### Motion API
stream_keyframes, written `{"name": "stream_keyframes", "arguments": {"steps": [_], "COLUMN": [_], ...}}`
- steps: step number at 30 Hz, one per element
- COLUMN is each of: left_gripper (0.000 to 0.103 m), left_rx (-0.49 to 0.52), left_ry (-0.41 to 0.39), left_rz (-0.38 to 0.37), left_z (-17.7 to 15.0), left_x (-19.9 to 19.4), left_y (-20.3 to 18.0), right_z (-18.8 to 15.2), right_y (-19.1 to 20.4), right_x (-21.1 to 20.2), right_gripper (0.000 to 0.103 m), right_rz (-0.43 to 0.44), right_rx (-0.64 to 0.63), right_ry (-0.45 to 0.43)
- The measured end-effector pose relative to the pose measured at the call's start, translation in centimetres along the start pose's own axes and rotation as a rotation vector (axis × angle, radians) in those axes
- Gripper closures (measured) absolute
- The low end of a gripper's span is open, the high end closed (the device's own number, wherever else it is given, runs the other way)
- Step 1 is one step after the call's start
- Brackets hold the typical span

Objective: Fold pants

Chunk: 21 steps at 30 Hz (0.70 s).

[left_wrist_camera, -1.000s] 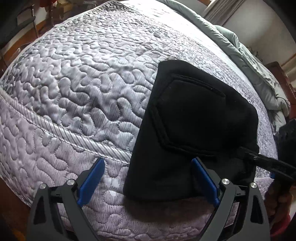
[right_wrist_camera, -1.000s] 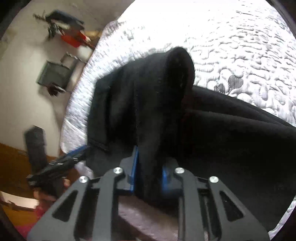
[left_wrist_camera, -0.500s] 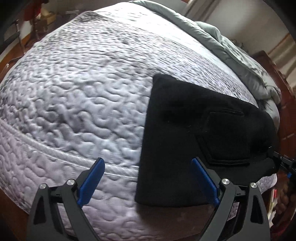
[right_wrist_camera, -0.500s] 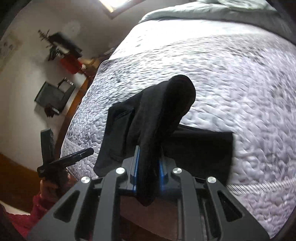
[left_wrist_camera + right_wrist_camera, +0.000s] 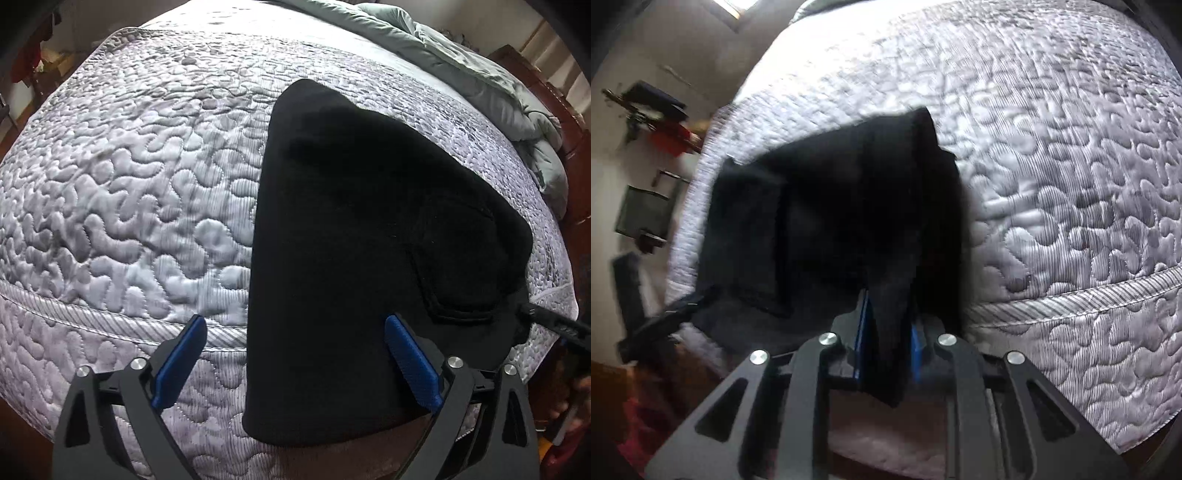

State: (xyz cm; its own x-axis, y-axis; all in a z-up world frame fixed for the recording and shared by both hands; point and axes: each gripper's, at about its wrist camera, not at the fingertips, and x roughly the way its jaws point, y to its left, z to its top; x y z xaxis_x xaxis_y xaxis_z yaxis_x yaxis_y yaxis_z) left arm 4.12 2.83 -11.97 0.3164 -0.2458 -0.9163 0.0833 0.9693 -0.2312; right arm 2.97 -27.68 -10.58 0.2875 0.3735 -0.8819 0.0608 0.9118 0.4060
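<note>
The black pants (image 5: 351, 229) lie folded on the quilted bed, their near end draped over the bed's front edge, a back pocket showing at the right. My left gripper (image 5: 295, 354) is open and empty, its blue pads straddling the near left part of the pants. My right gripper (image 5: 886, 332) is shut on a bunched edge of the pants (image 5: 831, 214). It shows in the left wrist view (image 5: 554, 325) at the pants' right edge. The left gripper shows in the right wrist view (image 5: 665, 317) at the far left, blurred.
The grey-white quilted bedspread (image 5: 129, 192) covers the bed, with a piped edge (image 5: 92, 314) near the front. A crumpled grey-green duvet (image 5: 480, 74) lies at the far right. A dark wooden headboard (image 5: 569, 155) stands beyond it. Furniture and a red item (image 5: 668, 144) stand by the wall.
My right gripper has carried the held edge of the pants down and lower over the bed. My left gripper stayed open and shifted slightly, the pants now reaching further between its pads.
</note>
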Motion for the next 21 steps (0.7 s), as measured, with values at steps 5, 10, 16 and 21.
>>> {"name": "stream_keyframes", "arguments": {"steps": [5, 10, 16, 21], "left_gripper": [0.005, 0.005, 0.005, 0.005], "left_rx": [0.003, 0.001, 0.058, 0.05], "left_ry": [-0.007, -0.073, -0.073, -0.025], "left_rz": [0.007, -0.019, 0.012, 0.023], "left_z": [0.5, 2.1, 3.8, 3.5], "left_x": [-0.9, -3.2, -2.0, 0.1], "left_y": [0.0, 0.0, -2.1, -2.3], "right_z": [0.7, 3.1, 8.1, 10.0], "right_y": [0.9, 2.1, 1.0, 0.3], "right_x": [-1.2, -4.2, -1.9, -0.2], "right_gripper": [0.061, 0.049, 0.046, 0.08], "right_rz": [-0.033, 0.003, 0.018, 0.117], "right_rx": [-0.036, -0.066, 0.002, 0.042], "right_ry": [-0.005, -0.082, -0.05, -0.021]}}
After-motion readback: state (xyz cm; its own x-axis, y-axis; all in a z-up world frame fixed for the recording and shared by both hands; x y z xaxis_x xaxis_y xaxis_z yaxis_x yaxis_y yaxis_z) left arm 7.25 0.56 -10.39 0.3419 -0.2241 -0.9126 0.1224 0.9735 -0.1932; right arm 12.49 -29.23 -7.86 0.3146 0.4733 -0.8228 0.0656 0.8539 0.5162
